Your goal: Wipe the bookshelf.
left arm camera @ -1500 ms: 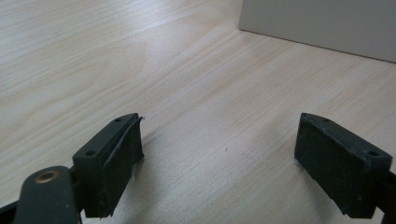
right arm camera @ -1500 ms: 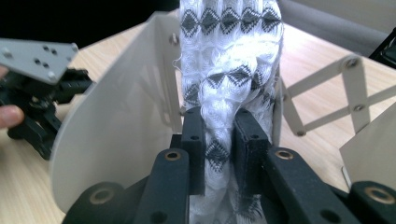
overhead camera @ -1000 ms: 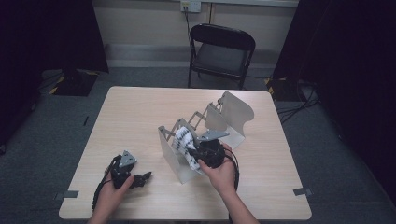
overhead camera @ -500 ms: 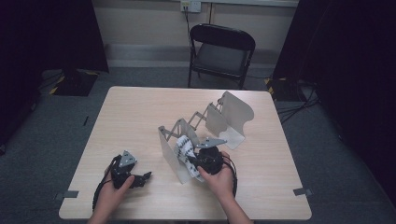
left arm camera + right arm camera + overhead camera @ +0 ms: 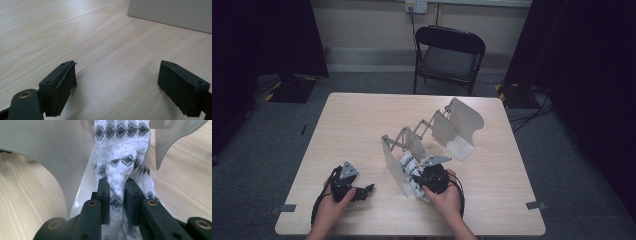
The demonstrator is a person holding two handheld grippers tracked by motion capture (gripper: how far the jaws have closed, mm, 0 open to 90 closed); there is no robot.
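White knit sock (image 5: 122,157) with black diamond bands, bunched and pinched in right gripper (image 5: 117,195) fingers, at 6 o'clock end of grey accordion rack (image 5: 432,132). Left gripper (image 5: 117,82) fingers wide, nothing between, over bare worktop (image 5: 100,45).

An expandable rack (image 5: 432,132) is set on the table (image 5: 362,120), running from centre toward the far right. A knitted cloth (image 5: 409,170) is lodged in its nearest slot, between two dividers. A chair (image 5: 449,52) is placed behind the table.
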